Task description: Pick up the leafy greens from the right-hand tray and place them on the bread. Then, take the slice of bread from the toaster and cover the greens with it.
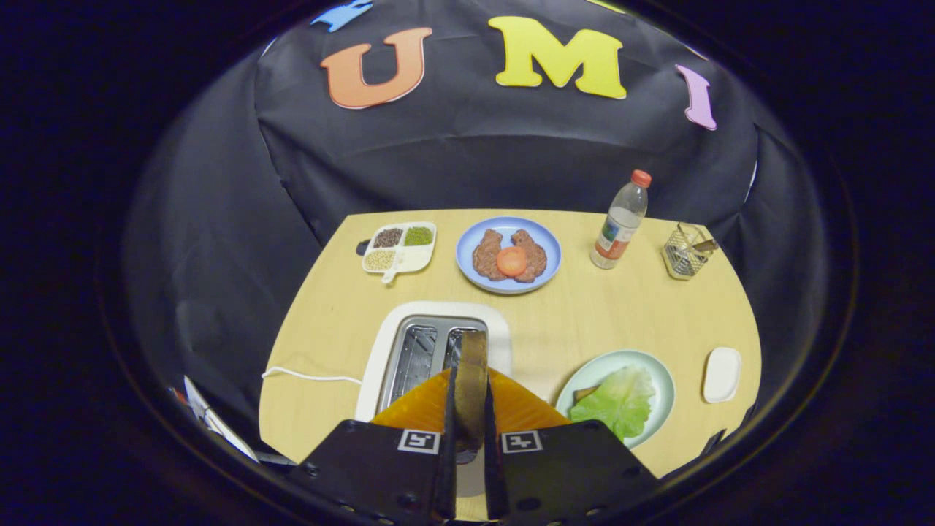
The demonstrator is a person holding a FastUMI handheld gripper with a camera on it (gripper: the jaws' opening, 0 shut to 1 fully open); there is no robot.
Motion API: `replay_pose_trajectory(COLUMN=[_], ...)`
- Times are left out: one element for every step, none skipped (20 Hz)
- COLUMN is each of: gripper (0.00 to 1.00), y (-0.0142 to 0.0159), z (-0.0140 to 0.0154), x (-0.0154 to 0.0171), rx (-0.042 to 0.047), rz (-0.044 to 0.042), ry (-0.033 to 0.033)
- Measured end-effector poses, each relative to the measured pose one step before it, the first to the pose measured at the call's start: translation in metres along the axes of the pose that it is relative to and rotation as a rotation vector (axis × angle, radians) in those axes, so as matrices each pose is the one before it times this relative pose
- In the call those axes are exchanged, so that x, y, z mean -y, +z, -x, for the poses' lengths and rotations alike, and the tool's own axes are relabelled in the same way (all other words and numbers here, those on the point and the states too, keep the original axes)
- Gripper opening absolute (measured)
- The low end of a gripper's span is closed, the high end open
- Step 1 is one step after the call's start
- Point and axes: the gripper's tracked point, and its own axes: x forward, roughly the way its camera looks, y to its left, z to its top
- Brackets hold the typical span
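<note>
Gripper view, here's what's on the table:

gripper (pixel 470 387): fingers pinched tight on the slice of bread (pixel 471 383), one on each flat side, slice standing on edge between them

bread slice: held over the toaster's right slot, whether its bottom is still in the slot I can't tell

toaster (pixel 380 358): white, two slots, sits right under the fingers; left slot looks open, white cord (pixel 310 377) runs off to the left

leafy greens (pixel 619 400): already on the pale green plate (pixel 661 380), to the right of the fingers, lying over a piece of bread (pixel 584 394) that peeks out at the left edge

blue plate (pixel 467 256): beyond the toaster, two brown meat pieces (pixel 491 252) with a tomato slice (pixel 511 261) on top

divided tray (pixel 416 256): left of the blue plate, grains and beans in its compartments

water bottle (pixel 621 223): upright, right of the blue plate

wire basket (pixel 685 252): just past the bottle, far right

small white dish (pixel 722 374): right of the green plate, near the table (pixel 584 307) edge
</note>
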Motion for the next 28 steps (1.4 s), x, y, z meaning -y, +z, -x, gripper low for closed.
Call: replay_pose_trajectory(gripper=[0.16, 0.16, 0.11, 0.11, 0.11, 0.11, 0.11, 0.11, 0.11, 0.11, 0.11, 0.11, 0.11, 0.11, 0.11, 0.11, 0.11, 0.11, 0.11, 0.11, 0.11, 0.11, 0.11, 0.11, 0.11, 0.11, 0.11, 0.11], y=[0.00367, 0.00184, 0.00010, 0.00147, 0.00389, 0.00484, 0.00632, 0.00428, 0.00392, 0.00515, 0.00684, 0.00583, 0.00551, 0.00284, 0.00143, -0.00023, -0.00037, -0.00055, -0.00033, -0.00265, -0.00468, -0.00643, -0.00693, -0.00745, -0.00746, -0.00806, -0.00793, -0.00768], z=[0.00340, 0.00145, 0.00412, 0.00194, 0.00529, 0.00598, 0.00720, 0.00785, 0.00967, 0.00642, 0.00746, 0.00714, 0.00534, 0.00316, 0.00239, 0.00390, 0.00186, -0.00022, -0.00169, -0.00301, -0.00635, -0.00513, -0.00697, -0.00772, -0.00666, -0.00529, -0.00678, -0.00527], x=[-0.00119, -0.00213, 0.00165, 0.00175, 0.00079, -0.00197, -0.00183, 0.00052, -0.00169, 0.00140, 0.00315, 0.00353, 0.00727, 0.00732, 0.00789, 0.00791, 0.00845, 0.00806, 0.01184, 0.01475, 0.01613, 0.01596, 0.01573, 0.01324, 0.01047, 0.00843, 0.00884, 0.00825], rx=[0.01357, 0.00783, 0.00102, 0.00755, 0.01293, 0.01853, 0.01788, 0.01105, 0.00231, 0.00883, 0.01509, 0.01539, 0.01878, 0.01455, 0.00887, 0.00854, 0.00666, 0.00598, 0.00501, 0.00185, -0.00312, -0.00509, -0.01107, -0.01417, -0.01621, -0.01910, -0.02073, -0.02374], rz=[0.00250, 0.00593, 0.00258, -0.00300, -0.00577, -0.00379, -0.00142, -0.00541, -0.01092, -0.01689, -0.02026, -0.01175, -0.00870, -0.00856, -0.00956, -0.02046, -0.02856, -0.03065, -0.03057, -0.02079, -0.01404, -0.01796, -0.01996, -0.02597, -0.02967, -0.02643, -0.02320, -0.01779], ry=[0.01894, 0.01687, 0.00827, 0.00345, 0.00593, 0.01806, 0.02010, 0.01629, 0.02660, 0.01266, 0.00827, 0.00619, -0.00265, 0.00012, -0.00024, 0.00323, 0.00857, 0.01272, -0.00604, -0.01570, -0.02266, -0.02635, -0.02590, -0.01779, -0.00815, -0.00022, -0.00175, 0.00079])
